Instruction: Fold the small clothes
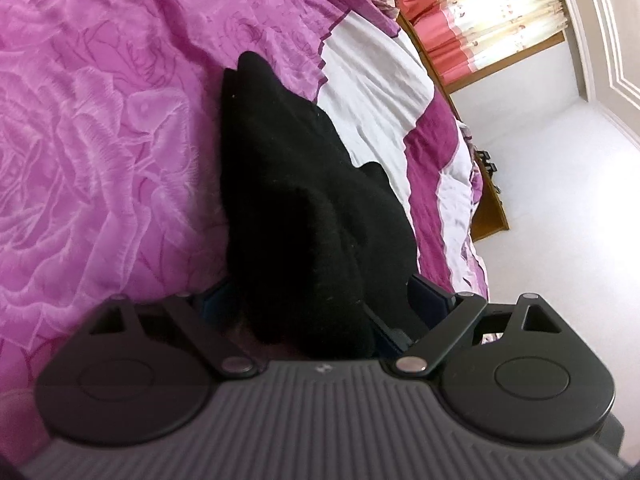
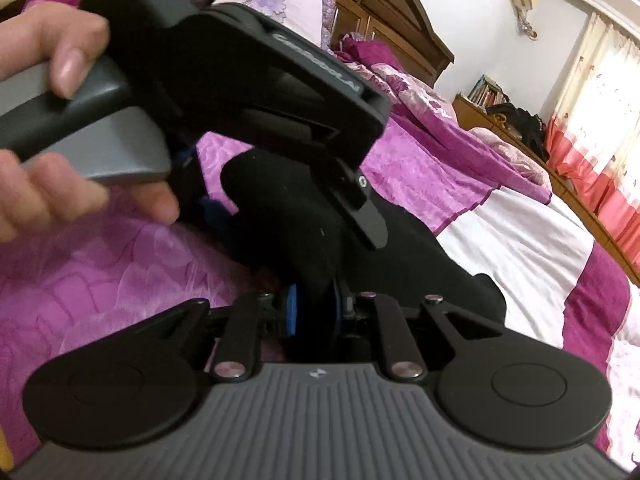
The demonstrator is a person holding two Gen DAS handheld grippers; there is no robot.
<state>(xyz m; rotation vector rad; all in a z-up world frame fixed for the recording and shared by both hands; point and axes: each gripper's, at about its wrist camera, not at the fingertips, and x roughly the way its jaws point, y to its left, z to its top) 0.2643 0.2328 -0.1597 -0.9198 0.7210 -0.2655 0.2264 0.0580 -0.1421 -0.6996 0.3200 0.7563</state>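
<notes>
- The small black knit garment [image 1: 304,200], soft and sock-like, is bunched up and lifted partly off the bed, with its far end trailing down onto the bedspread.
- Right claw [image 2: 316,308]: the blue pads are pinched in on a fold of the black fabric, clenched tight on it.
- Left claw [image 1: 316,312]: the black cloth runs right into its mouth and hides the fingertips. Its linkages sit fairly spread, so I can't tell whether it's biting or only resting against the cloth.
- From the right wrist view, the left tool's black body is held in the person's hand [image 2: 60,92] just above the garment, very close to the right claw.
- Underneath lies the magenta rose-patterned bedspread [image 1: 100,140], with a white band toward the foot of the bed.
- My read: we're mid-fold, with the two ends being brought together.
- Next up, I'd say: lay the doubled cloth flat on the bedspread with the edges lined up, then let go cleanly so the limp knit doesn't spring open.
</notes>
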